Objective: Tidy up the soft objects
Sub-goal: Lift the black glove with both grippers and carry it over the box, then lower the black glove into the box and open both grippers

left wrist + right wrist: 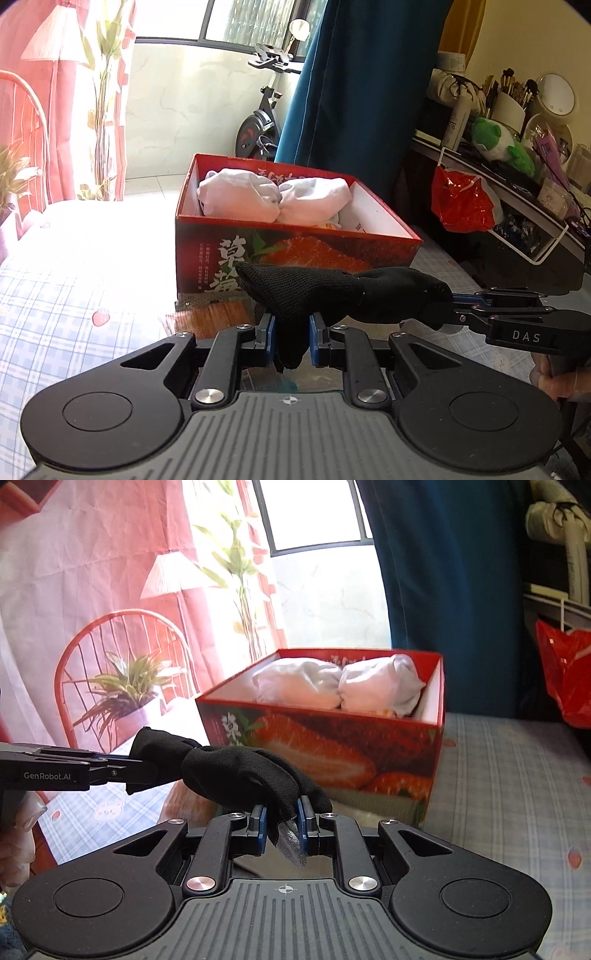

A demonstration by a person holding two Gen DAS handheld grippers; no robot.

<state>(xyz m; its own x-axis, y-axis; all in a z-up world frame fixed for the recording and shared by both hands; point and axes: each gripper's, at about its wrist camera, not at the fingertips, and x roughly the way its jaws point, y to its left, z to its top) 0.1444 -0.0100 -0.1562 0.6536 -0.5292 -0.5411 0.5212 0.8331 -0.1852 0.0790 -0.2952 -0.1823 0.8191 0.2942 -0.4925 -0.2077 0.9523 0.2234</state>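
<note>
Checked cloth, pale blue and white with small strawberry prints, covers the surface under both grippers. Left gripper is pinched narrow on one end of a black knitted sock, whose folded edge hangs down between the blue pads. Right gripper is clamped on the other end, where a grey mesh patch of the knit pokes out below the pads. Sock stretches between the two, bunched and twisted in the middle, held in the air just in front of the box.

That box is red printed cardboard with strawberries and white characters on its side, white inside, open at the top. Two white rolled bundles of soft cloth lie side by side at its far end, touching each other.

Behind it hang a teal curtain and a red printed backdrop. An exercise bike stands by the window. To the right a red plastic bag hangs off a cluttered shelf bearing a green plush toy.
</note>
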